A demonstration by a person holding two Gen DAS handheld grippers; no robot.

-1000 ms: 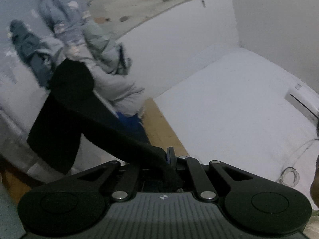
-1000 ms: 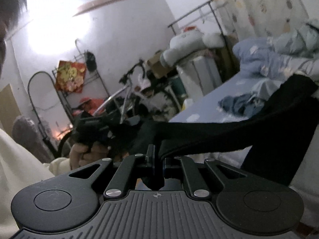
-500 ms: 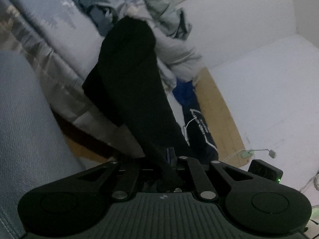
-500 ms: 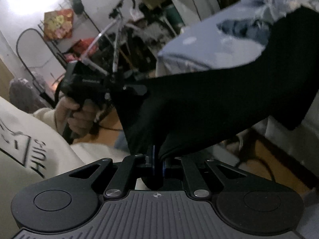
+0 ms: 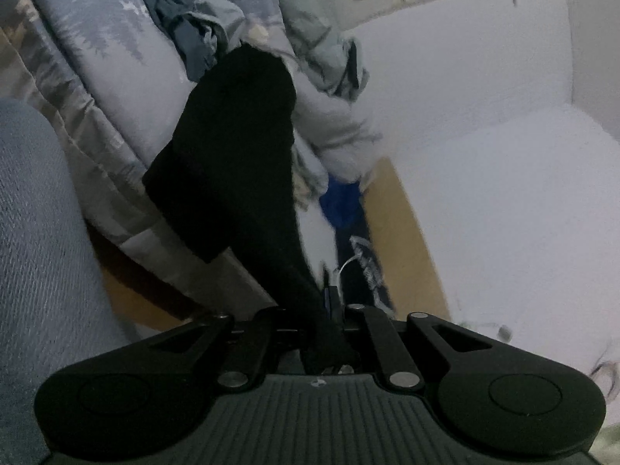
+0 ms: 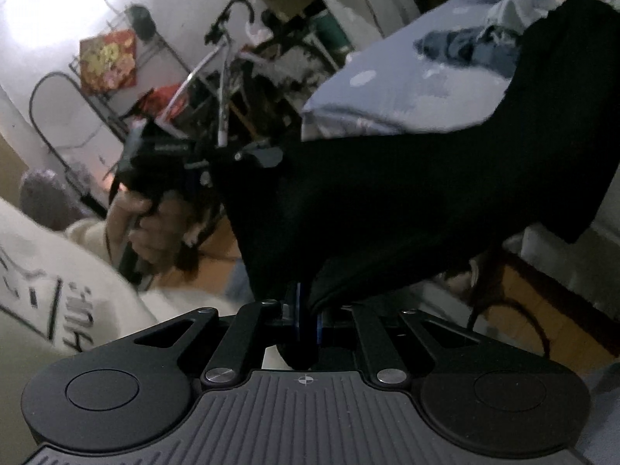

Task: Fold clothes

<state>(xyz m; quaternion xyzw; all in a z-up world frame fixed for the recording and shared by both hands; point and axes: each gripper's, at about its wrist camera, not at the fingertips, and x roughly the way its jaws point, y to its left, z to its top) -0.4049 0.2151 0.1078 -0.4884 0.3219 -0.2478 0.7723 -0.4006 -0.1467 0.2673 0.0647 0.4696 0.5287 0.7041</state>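
A black garment [image 5: 232,147] hangs in the air, stretched between both grippers, its far end draping over the bed's edge. My left gripper [image 5: 329,302] is shut on one corner of it. In the right wrist view the same black garment [image 6: 445,193] spans the frame, and my right gripper [image 6: 306,310] is shut on its lower edge. The left gripper [image 6: 217,159] also shows there, held in a person's hand [image 6: 151,228], clamped on the cloth's other end.
A bed [image 5: 116,66] with a blue-grey sheet carries a pile of crumpled clothes [image 5: 201,27] and a grey quilt [image 5: 337,124]. Wooden floor [image 5: 403,240] and a blue item [image 5: 345,201] lie below. A bicycle [image 6: 228,62], a rack and boxes stand behind.
Both grippers have tilted downward with the black garment still held; the cloth has swung from near-horizontal to hanging closer to the bed's edge, and the floor has come into view.
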